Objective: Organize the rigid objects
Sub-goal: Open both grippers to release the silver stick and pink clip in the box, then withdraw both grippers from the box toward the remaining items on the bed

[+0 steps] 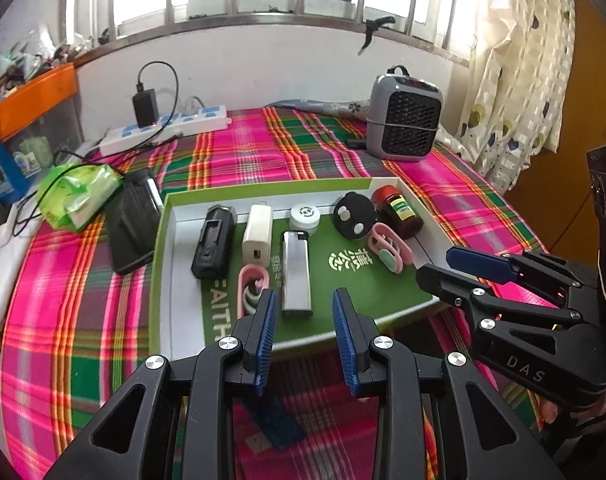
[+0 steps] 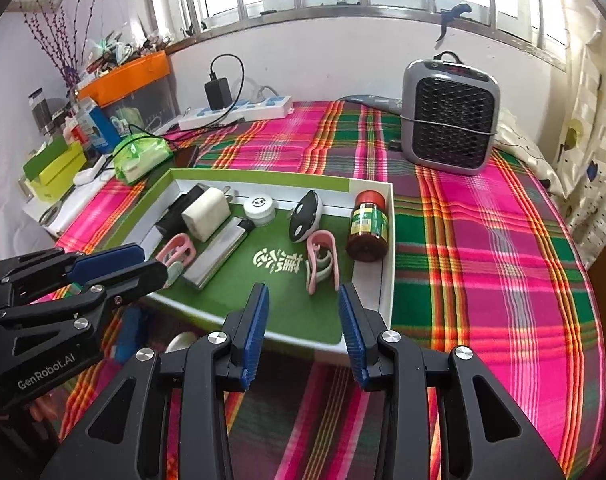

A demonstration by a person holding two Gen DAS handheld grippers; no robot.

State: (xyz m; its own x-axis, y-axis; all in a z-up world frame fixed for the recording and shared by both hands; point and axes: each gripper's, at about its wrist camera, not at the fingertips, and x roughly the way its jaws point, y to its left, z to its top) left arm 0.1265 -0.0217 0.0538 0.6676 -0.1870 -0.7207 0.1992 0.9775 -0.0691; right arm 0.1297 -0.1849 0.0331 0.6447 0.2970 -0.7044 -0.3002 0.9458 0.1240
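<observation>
Both tongs hover with their ribbed blue pads apart and empty over a shallow green-lined tray.

The left tongs [image 1: 305,312] and right tongs [image 2: 303,308] are matte black, with metal rivets. The white-walled card tray [image 1: 165,264] lies on a plaid-clothed bench [image 1: 79,320] and holds a glossy chrome lighter [image 1: 296,272], a boxy white charger [image 1: 257,234], a black battery holder [image 1: 213,246], a brown jar [image 2: 368,224] (lying on its side), two pink looped clips [image 2: 319,258] and a round white cap [image 1: 305,218].
</observation>
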